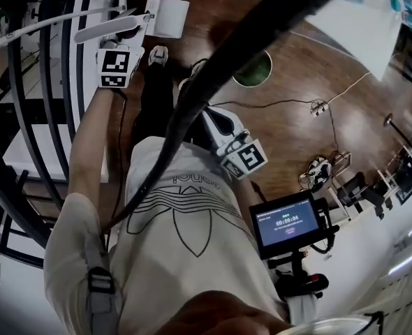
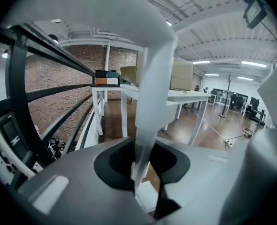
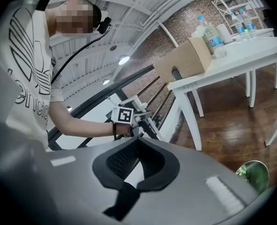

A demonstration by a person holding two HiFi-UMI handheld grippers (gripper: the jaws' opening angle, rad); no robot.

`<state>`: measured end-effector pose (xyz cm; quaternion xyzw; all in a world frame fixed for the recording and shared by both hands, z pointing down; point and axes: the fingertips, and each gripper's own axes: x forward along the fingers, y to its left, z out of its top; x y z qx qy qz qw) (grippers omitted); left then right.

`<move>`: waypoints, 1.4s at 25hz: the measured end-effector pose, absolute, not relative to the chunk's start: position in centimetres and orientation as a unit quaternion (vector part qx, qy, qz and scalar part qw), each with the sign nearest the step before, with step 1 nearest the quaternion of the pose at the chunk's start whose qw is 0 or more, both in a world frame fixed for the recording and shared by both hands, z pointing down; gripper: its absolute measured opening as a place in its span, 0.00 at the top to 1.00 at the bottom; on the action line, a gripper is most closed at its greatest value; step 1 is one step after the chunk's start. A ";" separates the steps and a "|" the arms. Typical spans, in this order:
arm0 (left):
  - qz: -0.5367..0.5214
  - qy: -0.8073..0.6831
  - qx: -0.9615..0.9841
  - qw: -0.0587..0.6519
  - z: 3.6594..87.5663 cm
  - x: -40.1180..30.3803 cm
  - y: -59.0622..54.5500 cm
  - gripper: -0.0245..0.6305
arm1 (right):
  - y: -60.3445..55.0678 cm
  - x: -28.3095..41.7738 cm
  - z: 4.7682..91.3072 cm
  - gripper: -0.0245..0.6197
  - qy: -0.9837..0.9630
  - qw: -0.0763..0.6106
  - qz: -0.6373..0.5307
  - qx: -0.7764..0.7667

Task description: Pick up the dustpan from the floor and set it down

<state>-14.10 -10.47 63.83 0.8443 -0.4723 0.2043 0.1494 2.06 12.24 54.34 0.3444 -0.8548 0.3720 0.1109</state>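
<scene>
Left tongs (image 2: 145, 175), right tongs (image 3: 134, 165), one dustpan (image 2: 153, 97)

**Left gripper view: handle pinched, room beyond**

The left gripper (image 2: 141, 172) has its jaws closed on a white dustpan handle (image 2: 152, 88), which rises tilted up through the middle of the frame. Behind it stands a white table (image 2: 185, 95) carrying a cardboard box (image 2: 180, 76). A black railing (image 2: 58, 55) runs along the left, before a brick wall (image 2: 49, 93). The wooden floor (image 2: 185, 130) lies beneath.

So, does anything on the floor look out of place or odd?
A thin cable with a power strip lies loose across the open wood floor, which may be a trip risk. Nothing looks spilled or broken.
</scene>
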 end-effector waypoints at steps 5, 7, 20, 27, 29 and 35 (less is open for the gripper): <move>0.212 -0.471 0.842 0.155 63.9 -14.0 -10.6 0.82 | 11.4 2.8 54.4 0.96 -0.850 0.099 0.366 0.367; 0.221 -0.467 0.841 0.161 62.2 -13.9 -10.6 0.82 | 10.9 3.0 52.8 0.96 -0.852 0.093 0.361 0.368; 0.213 -0.486 0.835 0.143 54.5 -13.7 -8.5 0.82 | 7.2 2.6 50.6 0.96 -0.892 0.034 0.260 0.369; 0.219 -0.494 0.829 0.144 49.4 -12.2 -6.1 0.82 | 5.3 4.7 46.1 0.96 -0.905 -0.005 0.209 0.371; 0.222 -0.500 0.824 0.150 49.8 -12.4 -6.4 0.82 | 4.0 4.9 46.3 0.96 -0.906 -0.007 0.193 0.375; 0.207 -0.482 0.841 0.134 47.1 -10.5 -4.5 0.82 | 3.8 7.2 45.0 0.96 -0.903 -0.013 0.173 0.393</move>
